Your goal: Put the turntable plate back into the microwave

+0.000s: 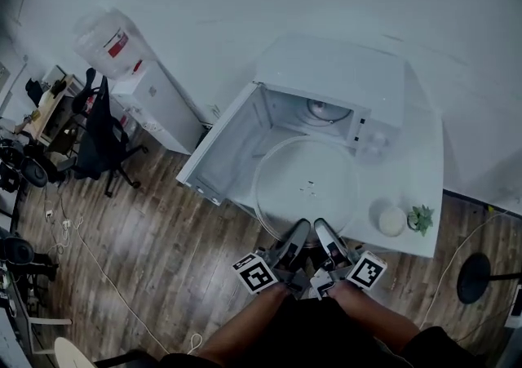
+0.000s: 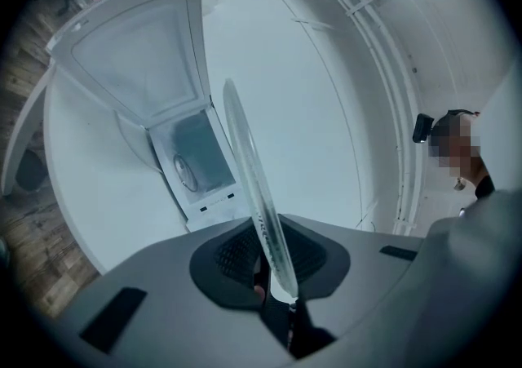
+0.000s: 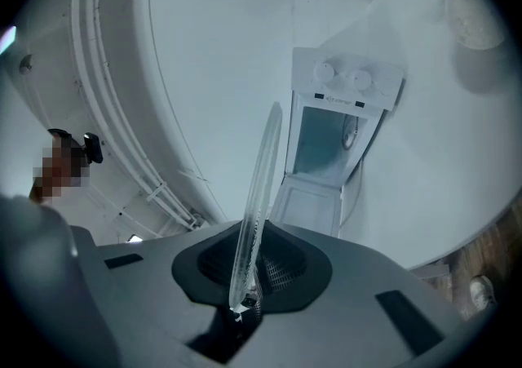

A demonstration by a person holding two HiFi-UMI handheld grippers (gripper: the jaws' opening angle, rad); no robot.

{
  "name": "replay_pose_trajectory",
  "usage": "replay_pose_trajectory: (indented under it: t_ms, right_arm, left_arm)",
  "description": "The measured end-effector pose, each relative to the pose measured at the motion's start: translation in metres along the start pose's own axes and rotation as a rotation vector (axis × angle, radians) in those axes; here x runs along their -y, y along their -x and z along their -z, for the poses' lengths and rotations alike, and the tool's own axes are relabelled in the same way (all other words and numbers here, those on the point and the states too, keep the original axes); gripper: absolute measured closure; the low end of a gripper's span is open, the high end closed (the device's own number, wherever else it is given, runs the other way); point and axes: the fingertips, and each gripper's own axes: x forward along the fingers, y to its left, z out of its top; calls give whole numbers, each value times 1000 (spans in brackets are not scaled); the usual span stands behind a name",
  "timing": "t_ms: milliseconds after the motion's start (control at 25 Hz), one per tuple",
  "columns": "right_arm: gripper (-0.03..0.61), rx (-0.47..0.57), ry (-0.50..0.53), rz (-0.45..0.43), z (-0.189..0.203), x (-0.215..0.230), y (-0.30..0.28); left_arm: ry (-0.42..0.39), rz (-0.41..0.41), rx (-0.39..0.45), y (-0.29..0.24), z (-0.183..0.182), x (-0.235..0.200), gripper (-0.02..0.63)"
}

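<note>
We look down on a brown wood-plank floor (image 1: 155, 244) and a white rectangular table (image 1: 426, 158) set against a pale wall. On the table stands a boxy white microwave (image 1: 342, 73), with its door (image 1: 224, 146) swung wide open to the left and its cavity facing us. Inside sits a round part, perhaps the roller ring, though it is too dim to be sure. Left of the table are a white water dispenser (image 1: 155, 105) and a black office chair (image 1: 102, 134).

The clear round glass turntable plate (image 1: 306, 183) hangs almost flat just in front of the cavity mouth and above the table. It is see-through with a thick rolled rim. To its right, 2 small things rest on the table: a white round bowl (image 1: 392, 220) and a green potted plant (image 1: 422, 217).

The left gripper (image 1: 295, 237) and right gripper (image 1: 326, 236) sit side by side, each clamped on the plate's near rim.
</note>
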Motion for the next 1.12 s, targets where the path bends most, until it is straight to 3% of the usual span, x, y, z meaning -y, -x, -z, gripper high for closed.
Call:
replay_pose_trajectory:
  t_ms: [640,1120]
  right_arm:
    - [517,175,-21,151,-38,76,-105]
    - [514,251,-14,245,-48,121,-131]
  left_arm:
    - [133,34,-216,-83,-72,-92,552]
    - [205,36,-308,-109,-80,-142,546]
